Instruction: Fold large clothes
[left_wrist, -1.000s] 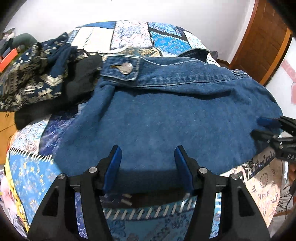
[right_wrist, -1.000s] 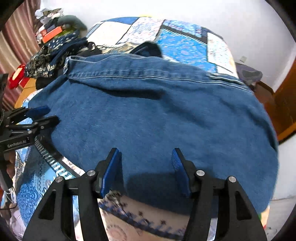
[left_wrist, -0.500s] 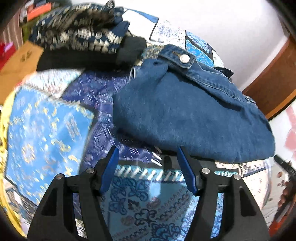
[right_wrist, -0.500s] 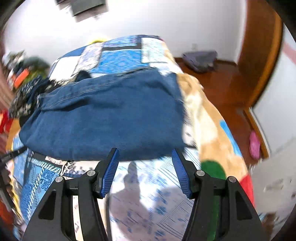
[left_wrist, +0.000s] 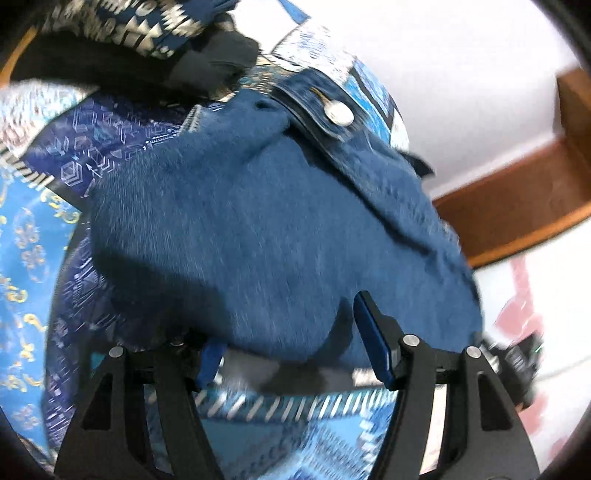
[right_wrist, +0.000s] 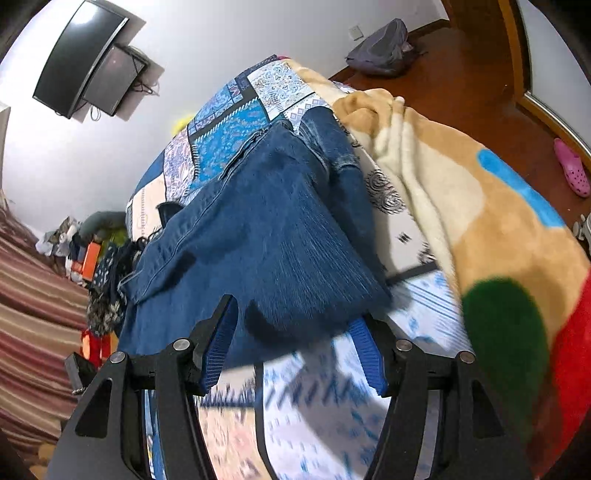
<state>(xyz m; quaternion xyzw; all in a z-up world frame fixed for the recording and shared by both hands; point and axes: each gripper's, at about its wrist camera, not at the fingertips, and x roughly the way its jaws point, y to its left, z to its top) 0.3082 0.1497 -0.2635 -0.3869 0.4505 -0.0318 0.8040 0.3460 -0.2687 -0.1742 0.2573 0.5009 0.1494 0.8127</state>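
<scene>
Folded denim jacket (left_wrist: 258, 229) lies on the patchwork bedspread (left_wrist: 33, 236). Left tongs (left_wrist: 291, 347) and right tongs (right_wrist: 291, 343) stand apart at its near edge; contact, through blur, appears absent.

Ahead of my left tongs (left_wrist: 291, 350), clothes pile (left_wrist: 140, 40) blocks the far bed corner, bare patterned bedspread (left_wrist: 33, 229) left, plush blanket (right_wrist: 480, 229) crowding my right side, open bedspread below.

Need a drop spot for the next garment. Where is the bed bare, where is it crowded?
Bare: blue patterned bedspread left of the denim jacket and along its near hem; the light patch between jacket and fleece blanket. Crowded: clothes pile beyond the jacket's buttoned corner.
</scene>
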